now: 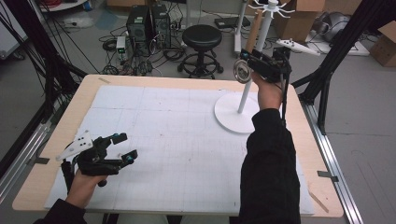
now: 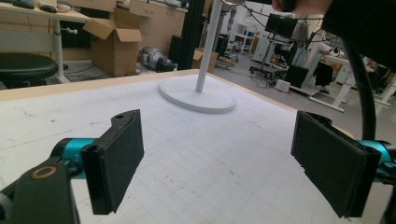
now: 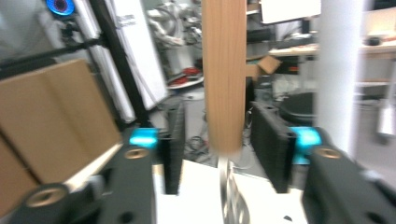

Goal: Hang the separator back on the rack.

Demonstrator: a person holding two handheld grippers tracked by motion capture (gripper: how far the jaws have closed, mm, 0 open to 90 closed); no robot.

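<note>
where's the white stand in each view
High view: white stand right of centre, round base on the table, pole rising to the top edge.
Left gripper view: upper middle, base with the pole running up out of frame.
Right gripper view: its pole down the right side.
Shared landmark: black stool, high and left gripper views.

The left gripper [image 1: 125,146] rests low at about seven o'clock, jaws wide apart and pointing toward two o'clock; the right gripper [image 1: 243,63] is raised at one o'clock on an outstretched forearm, jaws parted, pointing toward nine o'clock.
</note>
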